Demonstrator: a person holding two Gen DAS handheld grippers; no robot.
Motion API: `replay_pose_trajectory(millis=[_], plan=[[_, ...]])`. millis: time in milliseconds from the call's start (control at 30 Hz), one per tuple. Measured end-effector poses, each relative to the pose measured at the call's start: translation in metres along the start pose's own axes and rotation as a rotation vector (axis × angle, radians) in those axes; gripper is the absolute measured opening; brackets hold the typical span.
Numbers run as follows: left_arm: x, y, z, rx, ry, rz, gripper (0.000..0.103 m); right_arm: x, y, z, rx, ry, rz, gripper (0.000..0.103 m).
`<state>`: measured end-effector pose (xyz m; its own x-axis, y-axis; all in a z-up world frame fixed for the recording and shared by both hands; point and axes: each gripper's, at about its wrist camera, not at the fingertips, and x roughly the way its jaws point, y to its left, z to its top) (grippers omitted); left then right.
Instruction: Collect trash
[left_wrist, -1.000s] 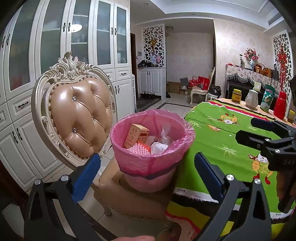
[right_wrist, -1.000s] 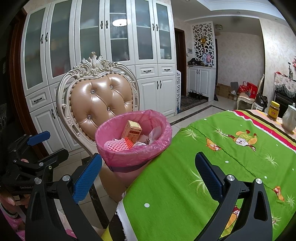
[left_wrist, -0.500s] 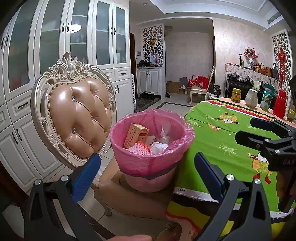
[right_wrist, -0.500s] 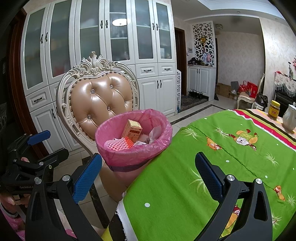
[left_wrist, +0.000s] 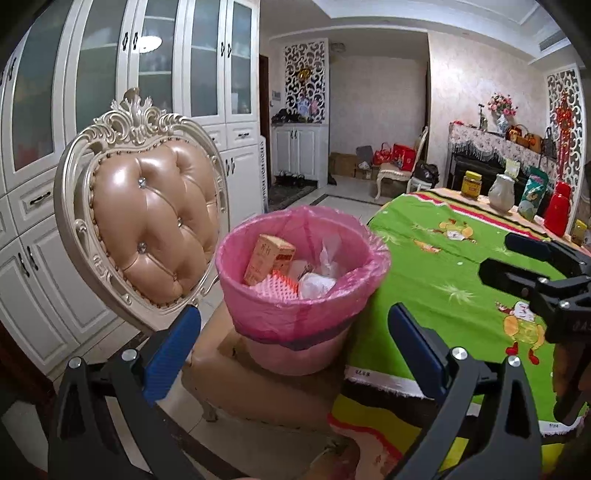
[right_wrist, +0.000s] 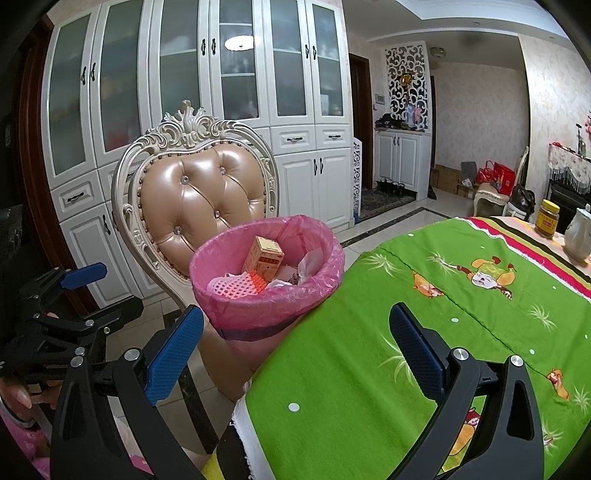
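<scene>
Dining room with tall white glass-fronted cabinets (right_wrist: 207, 110) along the wall. A desk (right_wrist: 443, 332) covered in a green cartoon-print cloth is seen to the right. A tufted tan leather chair (left_wrist: 147, 229) with a carved cream frame is drawn up to the desk's near corner.

A pink bin (left_wrist: 299, 295), lined with a pink plastic bag, is set on the chair seat, just beside the desk edge. Inside it are noted an orange carton (left_wrist: 269, 258) standing tilted, a pink-and-orange studded piece (left_wrist: 277, 288) and crumpled white wrappers (left_wrist: 317, 280).

Left tongs (left_wrist: 291, 347) are held wide apart with nothing between the blue pads (left_wrist: 173, 347), pointed at the bin from the near side. Right tongs (right_wrist: 295, 350) are likewise spread wide and empty, held over the desk corner with the bin ahead. Each tool is seen at the edge of the other's view.

At the far end of the desk a yellow-labelled jar (left_wrist: 472, 182), a white jug (left_wrist: 500, 192), a green packet (left_wrist: 532, 199) and a red flask (left_wrist: 557, 208) are recorded.
</scene>
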<state>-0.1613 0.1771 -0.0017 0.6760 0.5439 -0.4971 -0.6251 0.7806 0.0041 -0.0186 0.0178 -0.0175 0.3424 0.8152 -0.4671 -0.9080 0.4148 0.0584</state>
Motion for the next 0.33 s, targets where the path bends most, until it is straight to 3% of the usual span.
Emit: replay_pose_trajectory(millis=[333], plan=[[0.0037, -0.0007, -0.0007, 0.004, 0.006, 0.008, 0.098, 0.0018, 0.0008, -0.0027, 0.001, 0.005, -0.002, 0.095]])
